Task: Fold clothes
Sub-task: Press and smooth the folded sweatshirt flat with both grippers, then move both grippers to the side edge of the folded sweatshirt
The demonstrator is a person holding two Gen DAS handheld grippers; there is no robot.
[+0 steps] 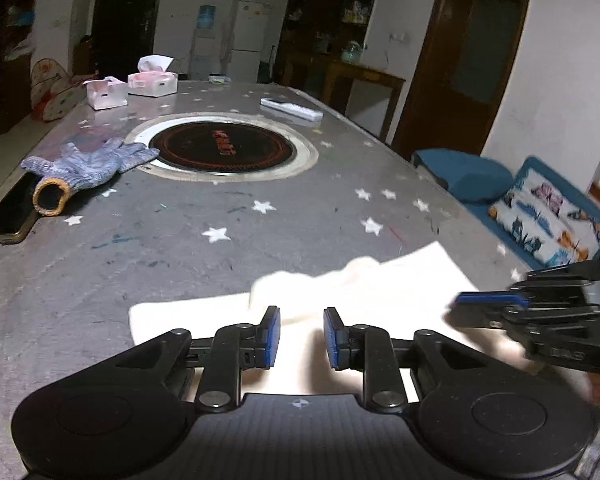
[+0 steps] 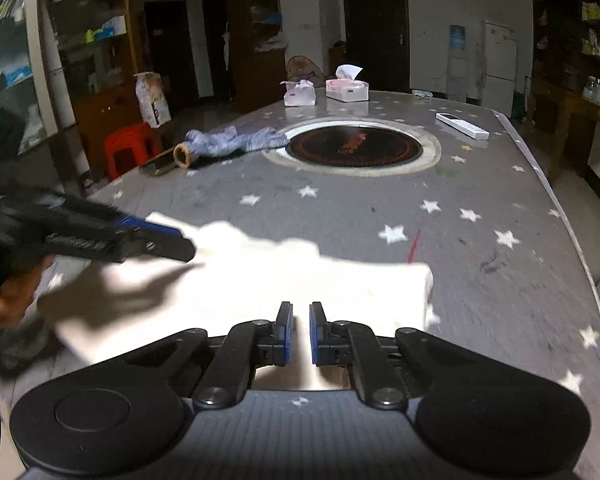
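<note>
A white cloth (image 1: 380, 280) lies flat near the front edge of the grey star-patterned table (image 1: 180, 248), with a raised fold across its middle. My left gripper (image 1: 298, 312) hovers over the cloth's near part; its blue pads stand apart with nothing pinched between them. In the right wrist view it (image 2: 184, 242) reaches in from the left above the cloth (image 2: 300, 272) and casts a shadow on it. My right gripper (image 2: 301, 306) is shut above the cloth's near edge, only a thin slit between its pads. I cannot tell whether fabric is pinched. It shows blurred at the cloth's right side (image 1: 454, 308).
A blue knitted glove (image 1: 88, 164) and a dark phone (image 1: 10, 216) lie at the table's left. A round black hob (image 1: 222, 146) is set in the middle. Tissue boxes (image 1: 152, 82) and a white remote (image 1: 292, 110) sit farther back. A sofa cushion (image 1: 552, 216) lies off the right edge.
</note>
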